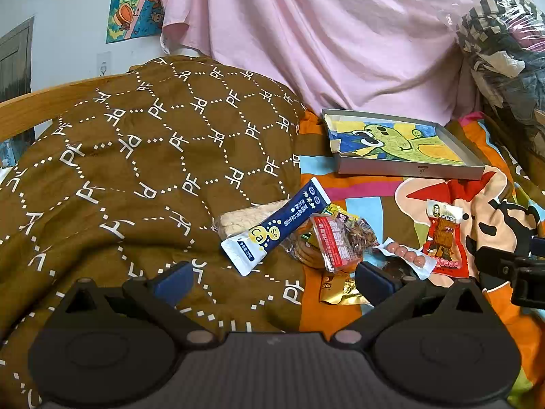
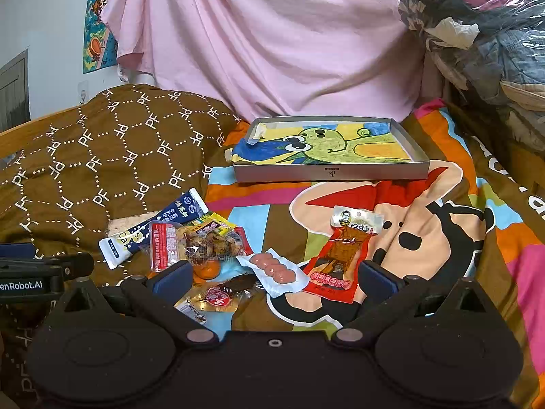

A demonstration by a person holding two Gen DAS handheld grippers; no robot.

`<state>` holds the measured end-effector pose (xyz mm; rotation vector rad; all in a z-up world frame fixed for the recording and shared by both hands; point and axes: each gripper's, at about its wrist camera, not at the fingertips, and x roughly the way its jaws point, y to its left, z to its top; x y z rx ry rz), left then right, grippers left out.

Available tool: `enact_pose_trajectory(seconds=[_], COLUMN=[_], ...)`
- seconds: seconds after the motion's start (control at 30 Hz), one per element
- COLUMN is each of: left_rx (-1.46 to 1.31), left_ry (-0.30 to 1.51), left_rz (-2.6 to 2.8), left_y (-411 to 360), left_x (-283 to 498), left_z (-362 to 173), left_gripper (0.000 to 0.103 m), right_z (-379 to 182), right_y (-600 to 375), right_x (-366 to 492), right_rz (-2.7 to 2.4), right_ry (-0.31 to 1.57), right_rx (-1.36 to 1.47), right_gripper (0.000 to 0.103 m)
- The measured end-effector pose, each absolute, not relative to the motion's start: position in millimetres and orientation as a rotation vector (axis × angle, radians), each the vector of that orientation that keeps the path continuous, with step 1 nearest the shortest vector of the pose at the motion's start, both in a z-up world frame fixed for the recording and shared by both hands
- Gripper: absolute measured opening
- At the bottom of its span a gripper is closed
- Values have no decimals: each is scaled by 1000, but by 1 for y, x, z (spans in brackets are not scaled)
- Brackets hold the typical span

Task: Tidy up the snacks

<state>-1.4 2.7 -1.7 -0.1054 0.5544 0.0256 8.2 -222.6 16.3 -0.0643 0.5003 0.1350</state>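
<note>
Covering the back: a pink sheet [image 2: 272, 41] hung behind everything, with a plastic-wrapped bundle of clothes [image 2: 477, 27] piled at the right.
Bedding: a brown quilt [image 1: 136, 156] patterned with white "PF" letters lay heaped on the left; a multicoloured cartoon bedspread [image 2: 442, 211] covered the right, and the snacks lay on it.
Tray: a shallow grey box [image 2: 332, 173] lined with a crayon drawing of a green creature sat at the far side of the bedspread, well apart from the snacks, with no snack inside it.
Left gripper [image 1: 272, 281]: jaws spread wide and holding nothing, hovering over the quilt's edge just short of the snack pile.
Right gripper [image 2: 274, 281]: jaws also parted and empty, with the sausage pack and red pouch lying between and beyond its fingers.
Blue stick pack [image 1: 276, 226]: a long navy and white sachet marked "Ca", resting tilted on a pale rice cracker bar [image 1: 243, 220] at the quilt's edge.
Red pouch [image 2: 344, 255]: a flat vacuum pack with a white header, lying alone to the right of the pile.
Sausage pack [image 2: 272, 271]: a white-edged pack of small pink sausages, just beside the red pouch.
Clear red-labelled pack [image 2: 194, 243]: dark pieces inside, overlapping a yellow packet [image 2: 214, 223].
Gold packet [image 2: 213, 301]: nearest the grippers, partly under the pile.
</note>
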Motion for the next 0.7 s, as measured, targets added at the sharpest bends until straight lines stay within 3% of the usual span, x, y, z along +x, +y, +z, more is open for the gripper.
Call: enact_pose_trajectory(seconds=[0.7], left_rx=[-108], left_ry=[556], left_rz=[28], left_y=[4], left_x=[-1], left_z=[-2], left_gripper=[103], right_z=[17], right_y=[-224], right_x=[8], right_rz=[135], right_ry=[500], right_rx=[-61], right_gripper=[102])
